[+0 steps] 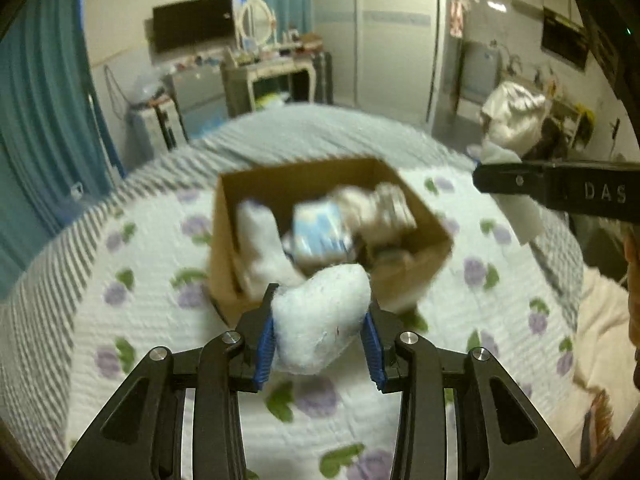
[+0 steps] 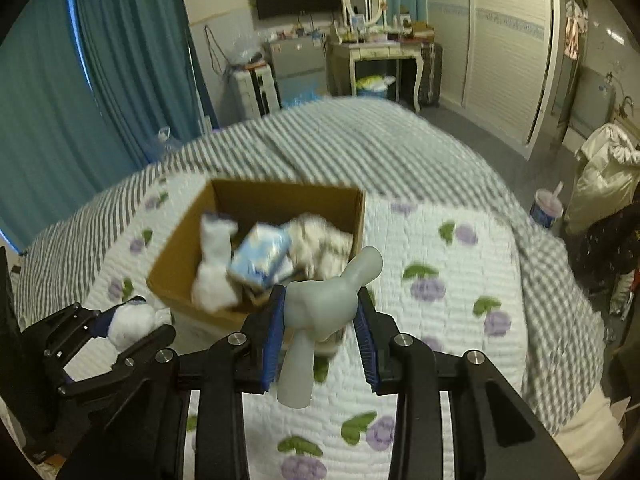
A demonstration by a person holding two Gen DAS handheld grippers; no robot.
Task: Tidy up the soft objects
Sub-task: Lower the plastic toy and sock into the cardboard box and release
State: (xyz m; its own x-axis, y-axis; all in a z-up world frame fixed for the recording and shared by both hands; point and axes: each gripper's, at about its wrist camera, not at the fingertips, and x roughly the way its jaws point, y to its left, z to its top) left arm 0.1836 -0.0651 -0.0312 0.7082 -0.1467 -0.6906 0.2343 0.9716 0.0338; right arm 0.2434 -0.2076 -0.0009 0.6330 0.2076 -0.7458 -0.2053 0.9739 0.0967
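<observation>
An open cardboard box [image 1: 424, 256] sits on the bed and holds a white plush, a blue-and-white pack and a beige cloth. It also shows in the right wrist view [image 2: 176, 264]. My left gripper [image 1: 320, 334] is shut on a fluffy white-blue plush [image 1: 324, 316], held just in front of the box's near edge. It also shows at the lower left of the right wrist view [image 2: 120, 328]. My right gripper [image 2: 320, 334] is shut on a pale grey-green soft rubbery toy [image 2: 320, 304] near the box's near right corner. The right gripper's finger [image 1: 552, 184] enters the left wrist view from the right.
The bed has a white quilt with purple flowers [image 2: 440, 280] over a grey striped cover [image 2: 360, 144]. Teal curtains [image 2: 100, 100] hang at the left. A dressing table with a mirror [image 2: 372, 40], a TV and a wardrobe stand beyond the bed. A cup with a straw [image 2: 546, 208] stands at the right.
</observation>
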